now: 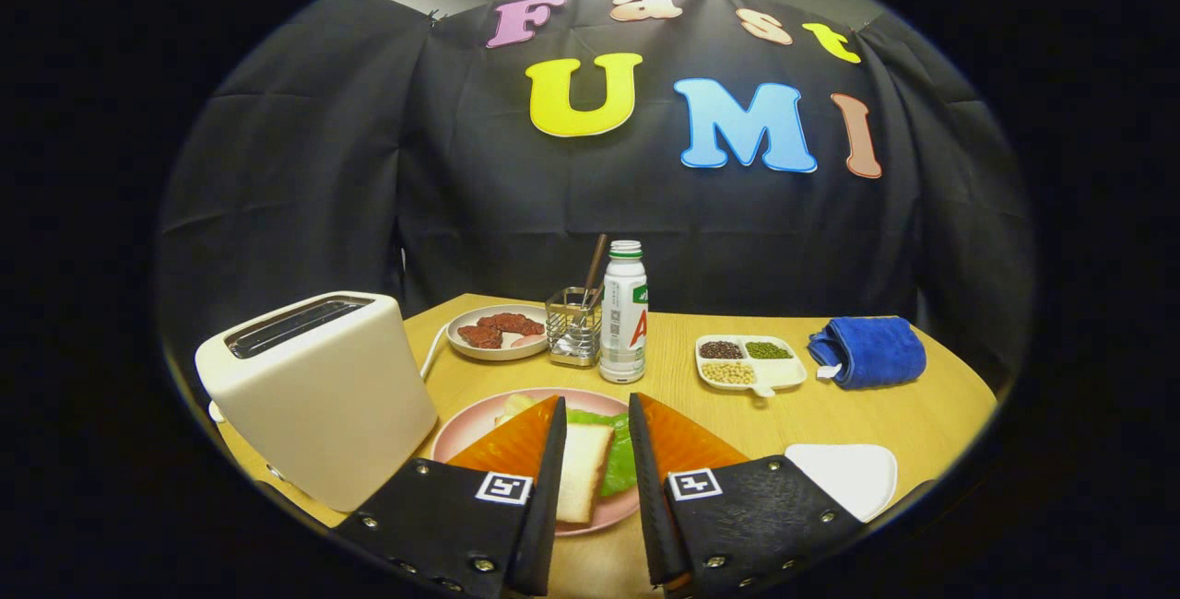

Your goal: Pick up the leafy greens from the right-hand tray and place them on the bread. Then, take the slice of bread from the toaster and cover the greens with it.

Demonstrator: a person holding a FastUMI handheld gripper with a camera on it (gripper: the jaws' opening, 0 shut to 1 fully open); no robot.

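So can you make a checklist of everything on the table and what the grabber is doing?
Surface: wooden table, no spills seen.
Job's things: bread slice lies on greens on the pink plate; toaster beside it; white tray bare.
Clutter: bottle, utensil holder, dish of red pieces, divided dish of beans, blue cloth.
Grippers: gripper open, fingers either side of the bread, holding nothing.
Cables: white cord behind the toaster.
Surroundings: black cloth wall.
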